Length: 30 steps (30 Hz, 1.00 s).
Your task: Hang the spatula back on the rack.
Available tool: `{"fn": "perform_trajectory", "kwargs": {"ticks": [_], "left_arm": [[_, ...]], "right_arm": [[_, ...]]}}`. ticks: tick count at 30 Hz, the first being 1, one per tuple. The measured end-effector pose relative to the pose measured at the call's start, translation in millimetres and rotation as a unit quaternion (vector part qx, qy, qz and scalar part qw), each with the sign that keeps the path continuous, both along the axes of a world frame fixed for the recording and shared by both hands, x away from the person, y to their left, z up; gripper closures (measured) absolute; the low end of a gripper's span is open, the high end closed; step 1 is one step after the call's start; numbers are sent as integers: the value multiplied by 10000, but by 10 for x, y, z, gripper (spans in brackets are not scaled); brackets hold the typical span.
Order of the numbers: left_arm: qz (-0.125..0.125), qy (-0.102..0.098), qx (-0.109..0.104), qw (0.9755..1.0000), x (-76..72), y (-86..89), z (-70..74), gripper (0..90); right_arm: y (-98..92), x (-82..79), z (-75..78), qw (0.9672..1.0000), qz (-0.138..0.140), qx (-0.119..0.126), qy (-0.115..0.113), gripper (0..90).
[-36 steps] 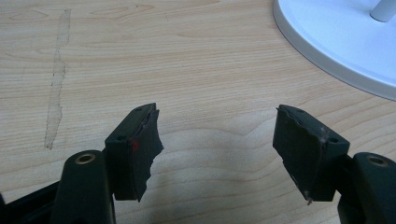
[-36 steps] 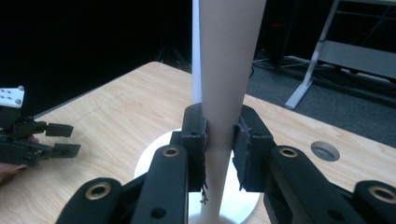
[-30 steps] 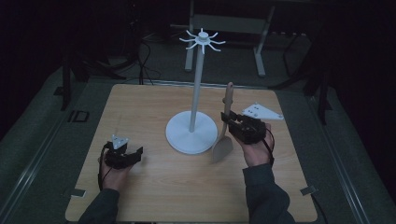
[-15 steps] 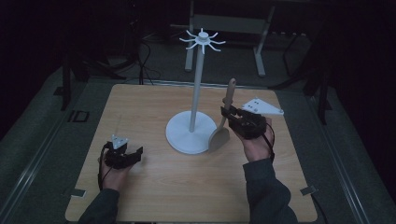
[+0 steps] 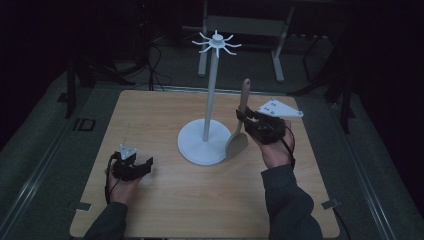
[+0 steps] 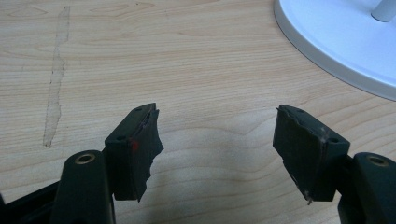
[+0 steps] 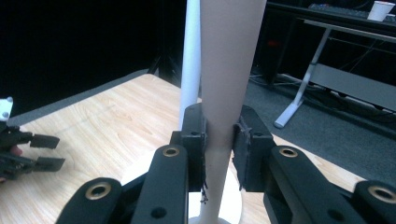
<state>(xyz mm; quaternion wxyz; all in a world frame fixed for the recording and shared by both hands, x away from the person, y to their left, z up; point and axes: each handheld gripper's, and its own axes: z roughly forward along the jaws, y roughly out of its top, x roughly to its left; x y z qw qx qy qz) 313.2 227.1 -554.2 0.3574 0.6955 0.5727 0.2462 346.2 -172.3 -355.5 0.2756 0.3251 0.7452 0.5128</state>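
Two claws are in my high view: my right claw (image 5: 243, 119) at about 3 o'clock of the worktop (image 5: 165, 200), and my left claw (image 5: 148, 165) low at about 8 o'clock, resting on the wood. My right claw is clamped on the handle of a pale wooden spatula (image 5: 239, 132); in the right gripper view both pads press the handle (image 7: 219, 140) from either side, with the spatula standing nearly upright. From above, its blade hangs down at the rim of the white round base (image 5: 200, 145) of the hanging stand, at that base's 3 o'clock edge; I cannot tell whether blade and base touch. The stand's thin white pole (image 5: 211, 95) rises from the middle of the base to a crown of short hooks (image 5: 216, 42), and I see nothing hung on those hooks, the spatula's handle top sitting well below them. In the right gripper view the pole (image 7: 190, 56) stands just behind and beside the handle. My left claw gapes wide with bare wood between its pads (image 6: 140, 144); part of the base's rim (image 6: 327, 51) lies toward 1 o'clock in the left gripper view, apart from the pads. I see no bowl, tray or box on the worktop.
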Motion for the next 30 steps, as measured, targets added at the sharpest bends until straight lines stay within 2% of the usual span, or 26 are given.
{"fn": "perform_trajectory", "kwargs": {"ticks": [9, 20, 30], "left_arm": [[3, 3, -8, 10000, 0, 3, -1, 315], [3, 14, -15, 10000, 1, 7, -2, 315], [1, 12, -10, 10000, 1, 11, 0, 315]], "right_arm": [[-31, 63, 99, 9998, 74, 171, 1, 756], [-48, 125, 192, 9994, 244, 247, -10, 756], [-59, 182, 278, 9992, 269, 291, -10, 756]]}}
